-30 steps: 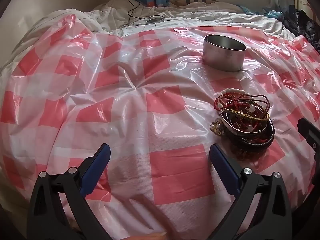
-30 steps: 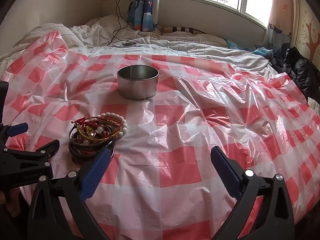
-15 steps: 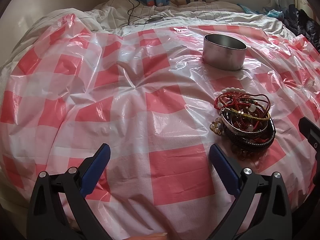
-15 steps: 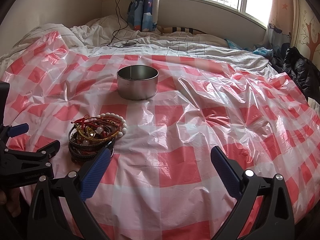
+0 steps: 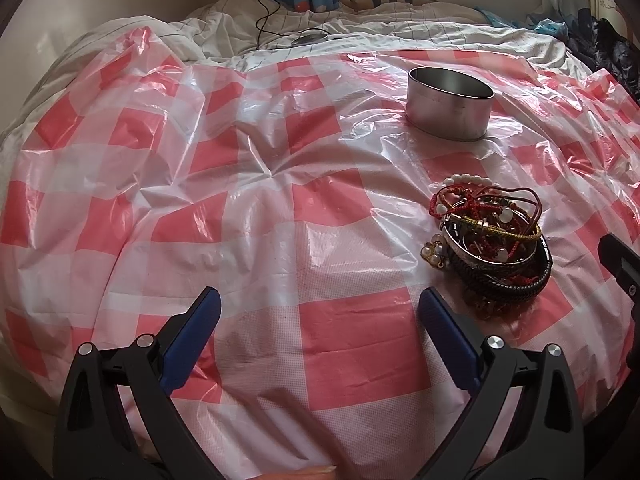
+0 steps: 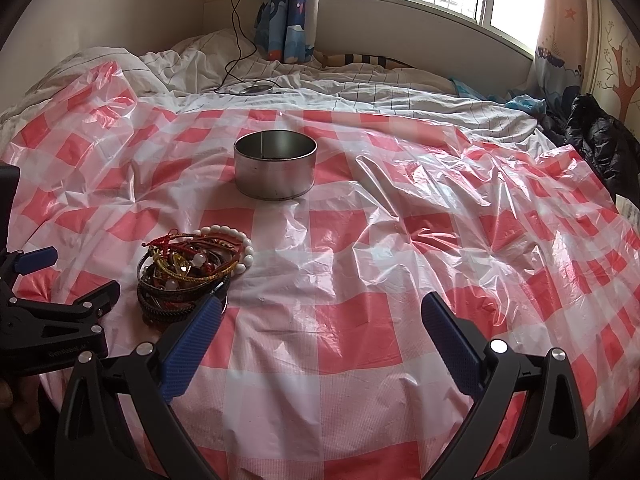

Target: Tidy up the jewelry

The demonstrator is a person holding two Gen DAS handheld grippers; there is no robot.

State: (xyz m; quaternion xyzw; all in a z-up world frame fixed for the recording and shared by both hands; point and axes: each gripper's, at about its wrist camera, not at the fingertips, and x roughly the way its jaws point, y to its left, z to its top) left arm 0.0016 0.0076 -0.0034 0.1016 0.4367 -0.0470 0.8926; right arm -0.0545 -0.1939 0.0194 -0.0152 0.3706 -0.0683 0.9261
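A red-and-white checked plastic sheet [image 5: 256, 240] is spread over the bed, presumably to give a smooth, wipeable surface on which small pieces can be seen and slid. Two grippers are held low at its near edge, both empty.

Taken from the left, the left gripper [image 5: 318, 312] is seen with its blue-padded jaws spread wide over bare sheet, nothing being pinched; in the right wrist view it appears at about nine o'clock, just beside the pile. The jewelry pile [image 5: 490, 244] lies at roughly two o'clock from that gripper, near its right finger but apart from it. The pieces are heaped in one tangled stack, judged to be unsorted stock awaiting removal one at a time. One white bead bracelet [image 6: 234, 246] can be counted, along with at least one dark braided band and several red and gold cords; an exact count cannot be made from the tangle.

Further on, one round metal tin [image 6: 275, 170] stands upright and open at twelve o'clock beyond the pile, well apart from it, probably placed as the receptacle. It seems to hold nothing yet.

The right gripper [image 6: 320, 312] is likewise held spread and empty, its left finger tip just beside the pile.
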